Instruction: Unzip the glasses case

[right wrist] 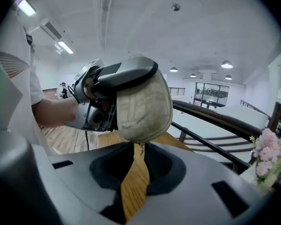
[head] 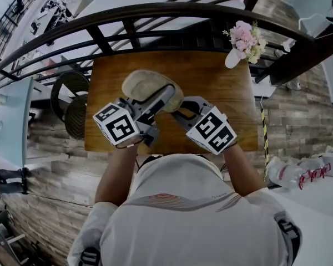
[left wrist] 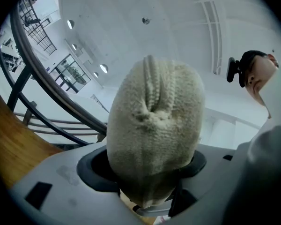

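The glasses case (head: 150, 90), a pale fuzzy oval pouch, is held up off the wooden table (head: 222, 87), over its middle and nearer the near edge than the far one; the left gripper (head: 164, 98) has its jaws clamped on the case's body, one above and one below, and in the left gripper view the case fills the space between them, with the ridged zip seam (left wrist: 154, 83) running up over its far end; the right gripper (head: 180, 112) sits just beside the case on the side toward the right edge, with its jaws nearly together and only a narrow slit of table showing between them; the small metal zip pull (right wrist: 139, 147) dangles from the case's lower end straight down into the top of that slit, though I cannot tell whether either tip touches it yet; the coming move turns on this: the pull lies dead ahead of the right jaws and right at their tips, so the right hand is plainly the nearer one for it, while the case's long axis seems to run away from those jaws toward the far left corner; a pinch and a draw along the seam looks like the next step, with the left grip as anchor; a vase of pink flowers (head: 244, 40) stands well clear at the far right corner
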